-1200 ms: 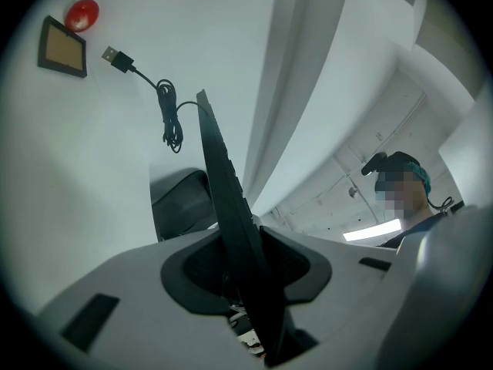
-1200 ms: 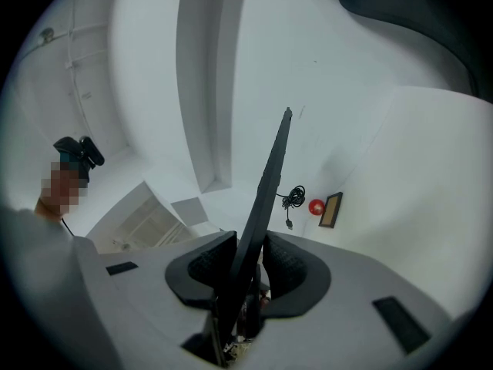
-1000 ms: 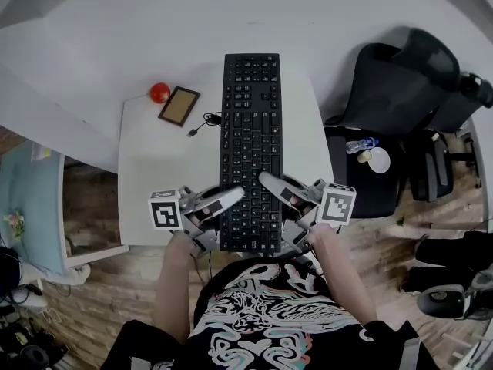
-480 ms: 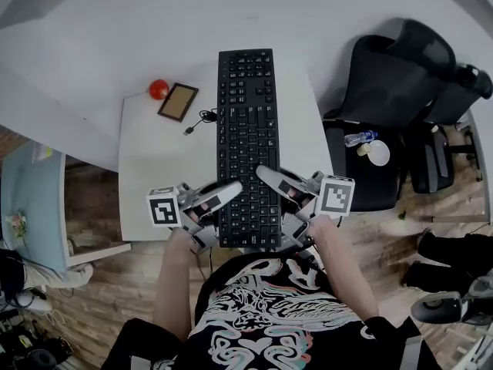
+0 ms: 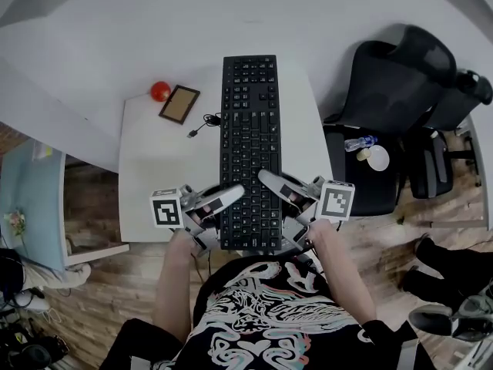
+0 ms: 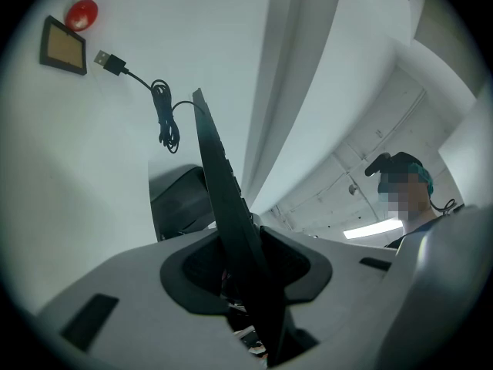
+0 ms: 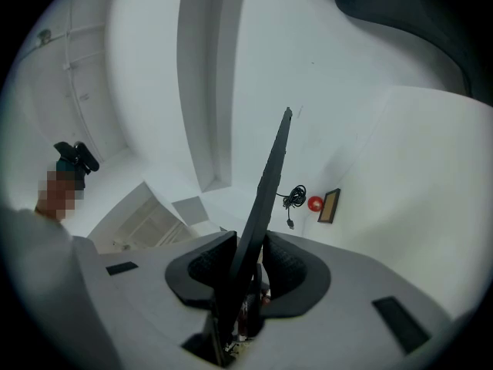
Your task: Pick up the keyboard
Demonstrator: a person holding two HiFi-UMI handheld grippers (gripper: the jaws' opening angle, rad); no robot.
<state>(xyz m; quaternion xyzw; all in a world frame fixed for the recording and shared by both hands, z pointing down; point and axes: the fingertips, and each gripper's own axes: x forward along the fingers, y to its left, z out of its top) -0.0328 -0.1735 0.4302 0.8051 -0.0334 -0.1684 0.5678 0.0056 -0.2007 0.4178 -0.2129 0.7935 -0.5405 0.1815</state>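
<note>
In the head view, a black keyboard (image 5: 250,129) is seen lying lengthwise over the middle of a white worktop (image 5: 154,176), with its near end reaching past the near edge. That near end is gripped from both sides. The left gripper (image 5: 228,196) is clamped on the left long edge and the right gripper (image 5: 269,182) on the right long edge. A red ball (image 5: 160,92) and a small brown frame (image 5: 179,105) are placed just beside each other near the far left corner. A coiled cable (image 5: 206,120) is seen between the frame and the keyboard. A black chair (image 5: 400,83) is stood beyond the worktop's right edge.

In the left gripper view, the keyboard (image 6: 219,176) is seen edge-on, pressed between the dark pads (image 6: 192,272). A gap is shown between its underside and the worktop. The cable's plug (image 6: 104,60) is rested on the worktop near the frame.

In the right gripper view, the keyboard's thin edge (image 7: 269,183) is likewise pinched between both pads (image 7: 289,272), with the jaws closed on it.
</note>
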